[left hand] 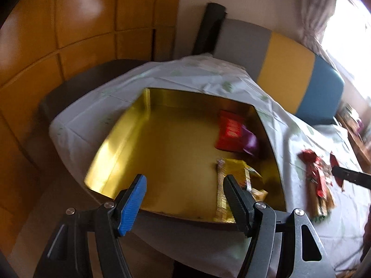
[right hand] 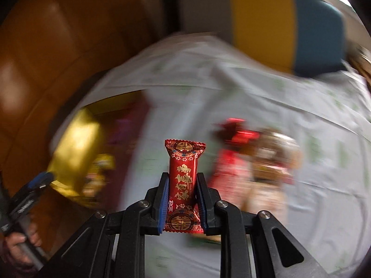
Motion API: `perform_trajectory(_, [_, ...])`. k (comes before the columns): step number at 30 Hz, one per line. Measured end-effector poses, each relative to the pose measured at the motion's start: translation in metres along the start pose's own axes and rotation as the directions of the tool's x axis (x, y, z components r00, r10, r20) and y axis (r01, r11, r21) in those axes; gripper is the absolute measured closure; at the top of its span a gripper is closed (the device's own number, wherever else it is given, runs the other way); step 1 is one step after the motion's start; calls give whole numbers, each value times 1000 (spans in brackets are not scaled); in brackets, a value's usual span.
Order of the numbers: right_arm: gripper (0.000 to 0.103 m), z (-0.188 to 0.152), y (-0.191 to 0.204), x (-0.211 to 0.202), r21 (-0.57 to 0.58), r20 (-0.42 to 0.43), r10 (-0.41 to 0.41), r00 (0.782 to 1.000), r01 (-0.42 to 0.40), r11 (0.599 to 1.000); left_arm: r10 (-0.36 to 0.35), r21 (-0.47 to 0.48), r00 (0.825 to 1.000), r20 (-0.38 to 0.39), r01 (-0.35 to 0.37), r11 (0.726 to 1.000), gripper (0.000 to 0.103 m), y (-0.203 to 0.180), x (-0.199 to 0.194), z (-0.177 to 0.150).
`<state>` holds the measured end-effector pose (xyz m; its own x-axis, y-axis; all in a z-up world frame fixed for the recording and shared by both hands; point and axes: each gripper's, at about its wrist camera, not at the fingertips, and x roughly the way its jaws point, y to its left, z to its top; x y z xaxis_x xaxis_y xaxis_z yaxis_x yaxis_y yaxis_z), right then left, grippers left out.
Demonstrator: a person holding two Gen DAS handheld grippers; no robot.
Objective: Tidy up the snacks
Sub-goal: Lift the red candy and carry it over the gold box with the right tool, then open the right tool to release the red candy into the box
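Note:
My right gripper (right hand: 182, 180) is shut on a red candy packet (right hand: 183, 173) with gold characters, held upright above the white tablecloth (right hand: 231, 88). My left gripper (left hand: 185, 180) is open and empty over the near edge of a gold box (left hand: 109, 146). In the box lie a red packet (left hand: 228, 132), a purple sweet (left hand: 251, 141) and gold-wrapped snacks (left hand: 234, 180) on its right side. A pile of red and brown snacks (left hand: 317, 180) lies on the cloth right of the box; it also shows blurred in the right wrist view (right hand: 250, 162).
The table is small and covered by a white cloth (left hand: 208, 76). A bench with grey, yellow and blue cushions (left hand: 287, 69) stands behind it. Orange panelled wall (left hand: 58, 34) lies to the left. The left gripper (right hand: 34, 185) shows at the lower left of the right wrist view.

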<state>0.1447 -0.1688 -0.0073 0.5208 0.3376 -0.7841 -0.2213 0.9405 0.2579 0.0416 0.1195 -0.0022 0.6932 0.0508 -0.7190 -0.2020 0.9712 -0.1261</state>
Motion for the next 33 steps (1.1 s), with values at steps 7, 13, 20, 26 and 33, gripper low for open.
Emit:
perform_trajectory(7, [81, 9, 111, 46, -125, -93, 213, 973, -224, 967, 61, -70, 998, 21, -59, 996, 34, 33, -2, 5])
perform_trajectory(13, [78, 5, 154, 101, -109, -201, 276, 940, -301, 947, 73, -95, 997, 3, -72, 993, 34, 46, 4, 1])
perform_trajectory(20, [66, -12, 158, 119, -116, -270, 238, 933, -276, 954, 56, -82, 998, -18, -57, 995, 34, 43, 10, -3])
perform_trajectory(26, [65, -6, 132, 77, -109, -160, 257, 953, -276, 955, 45, -43, 999, -5, -45, 998, 34, 30, 3, -2])
perform_trajectory(33, [65, -14, 107, 37, -144, -86, 198, 976, -209, 967, 10, 10, 1000, 9, -10, 1000, 34, 8, -8, -4])
